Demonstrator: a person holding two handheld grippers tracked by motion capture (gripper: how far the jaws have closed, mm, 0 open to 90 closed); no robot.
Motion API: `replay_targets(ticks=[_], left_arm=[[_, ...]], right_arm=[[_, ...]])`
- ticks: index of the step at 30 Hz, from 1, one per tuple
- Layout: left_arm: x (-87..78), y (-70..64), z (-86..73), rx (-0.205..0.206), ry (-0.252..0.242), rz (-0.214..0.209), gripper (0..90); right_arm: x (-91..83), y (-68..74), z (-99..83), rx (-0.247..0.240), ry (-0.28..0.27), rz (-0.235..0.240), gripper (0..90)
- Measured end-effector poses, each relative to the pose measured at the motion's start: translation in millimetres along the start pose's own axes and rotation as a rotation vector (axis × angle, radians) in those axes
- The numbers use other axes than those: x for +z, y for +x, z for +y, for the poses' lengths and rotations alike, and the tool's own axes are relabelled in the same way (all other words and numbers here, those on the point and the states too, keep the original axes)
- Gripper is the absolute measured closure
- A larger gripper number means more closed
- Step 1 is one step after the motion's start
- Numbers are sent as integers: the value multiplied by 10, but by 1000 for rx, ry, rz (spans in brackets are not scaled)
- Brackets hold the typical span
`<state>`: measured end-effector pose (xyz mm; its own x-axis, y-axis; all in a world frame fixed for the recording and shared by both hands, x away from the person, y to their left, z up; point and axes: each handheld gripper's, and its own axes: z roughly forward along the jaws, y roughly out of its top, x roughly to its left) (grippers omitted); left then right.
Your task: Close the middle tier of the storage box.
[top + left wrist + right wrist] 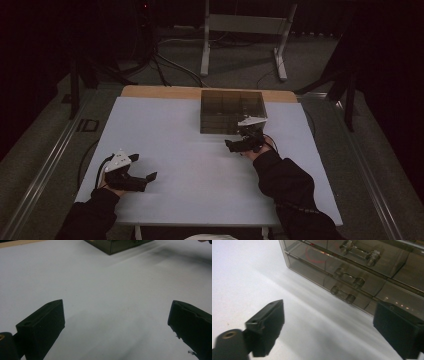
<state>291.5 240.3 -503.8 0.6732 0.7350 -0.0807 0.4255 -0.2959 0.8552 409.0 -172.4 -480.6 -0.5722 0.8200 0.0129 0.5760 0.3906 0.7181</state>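
At the far side of the worktop [165,125]: smoked drawer cabinet [231,111], drawers all closed, untouched; right claw [329,327] released just before its handles [342,293], left claw [117,325] released, idle.

The smoked transparent plastic drawer box [232,111] stands on the table [165,130] at its far edge, a little right of the middle. The right tongs [231,145] are just before the box's near side. The left tongs [145,169] are well apart, near the table's near left corner.
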Motion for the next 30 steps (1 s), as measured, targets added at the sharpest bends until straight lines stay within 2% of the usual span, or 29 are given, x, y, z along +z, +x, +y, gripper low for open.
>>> replay_targets(ticks=[2, 3, 4, 10, 19, 30], left_arm=[[0, 1, 0, -3, -1, 0, 25], [0, 1, 0, -3, -1, 0, 25], [0, -3, -1, 0, 0, 0, 25], [2, -8, 0, 2, 2, 1, 25], [2, -9, 4, 4, 0, -1, 25], [0, -9, 2, 7, 3, -5, 25]], right_arm=[[-7, 0, 5, 1, -5, 12, 31], [-7, 0, 5, 1, -5, 12, 31], [-27, -2, 5, -10, -11, 30, 0], [-67, -11, 24, -11, -29, 58, 0], [-115, 26, 33, -50, -60, 75, 0], [-166, 108, -70, -70, -105, 148, 0]])
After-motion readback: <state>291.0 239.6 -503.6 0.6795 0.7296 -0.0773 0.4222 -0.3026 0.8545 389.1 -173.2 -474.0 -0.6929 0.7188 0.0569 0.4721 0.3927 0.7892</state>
